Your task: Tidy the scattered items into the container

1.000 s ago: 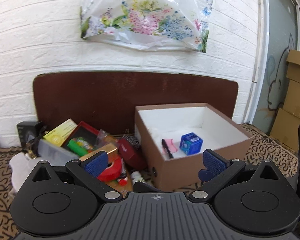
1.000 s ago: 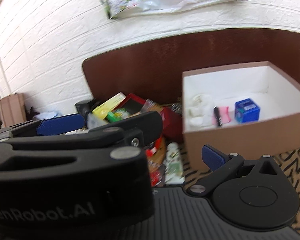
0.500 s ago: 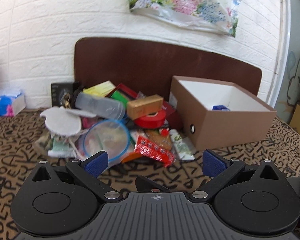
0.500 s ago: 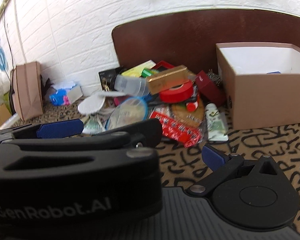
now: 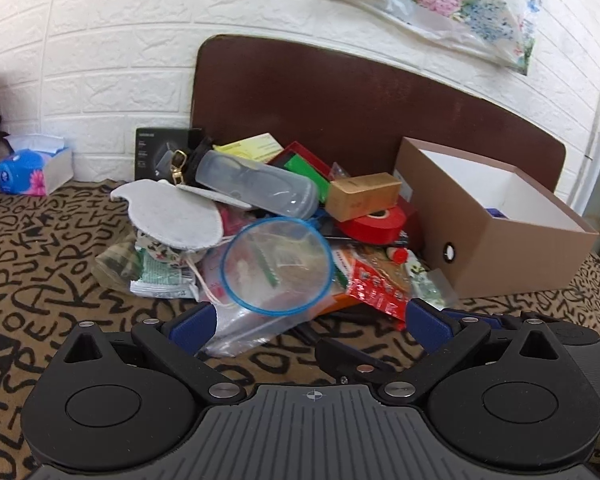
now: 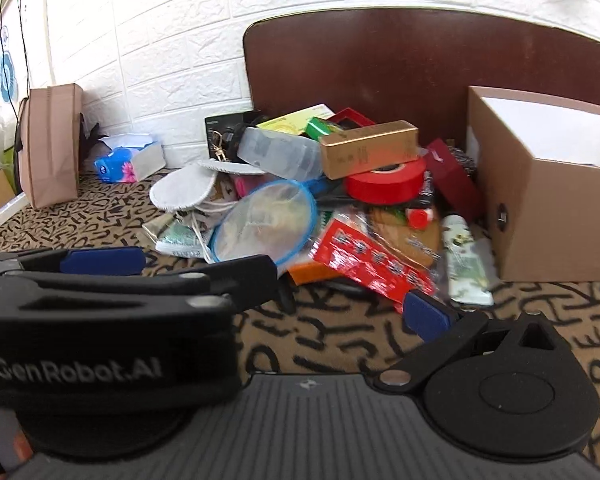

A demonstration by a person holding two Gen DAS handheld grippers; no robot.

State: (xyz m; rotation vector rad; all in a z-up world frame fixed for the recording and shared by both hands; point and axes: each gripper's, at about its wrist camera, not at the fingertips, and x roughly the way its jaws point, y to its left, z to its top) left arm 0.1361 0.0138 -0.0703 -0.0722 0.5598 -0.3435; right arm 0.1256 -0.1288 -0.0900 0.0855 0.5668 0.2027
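Note:
A heap of scattered items lies on the patterned cloth: a clear bottle [image 5: 256, 188], a gold carton [image 5: 362, 196], a red tape roll [image 5: 374, 222], a blue-rimmed clear lid [image 5: 278, 266], a white round pad [image 5: 172, 210] and a red packet [image 5: 374, 288]. The brown cardboard box [image 5: 492, 216], white inside, stands to the right of the heap. My left gripper [image 5: 310, 324] is open and holds nothing, just short of the lid. My right gripper [image 6: 308, 316] is open too; its left finger is hidden behind the left tool's black housing [image 6: 100, 360]. The right wrist view shows the same heap and the box [image 6: 548, 216].
A dark brown board [image 5: 360, 96] leans on the white brick wall behind the heap. A blue tissue pack [image 5: 32, 166] lies far left, with a brown paper bag [image 6: 52, 144] beyond it. A white tube [image 6: 464, 264] lies by the box's near corner.
Both grippers have pulled back and swung left, away from above the box; the heap now fills the middle and the box sits at the right. Both stay open.

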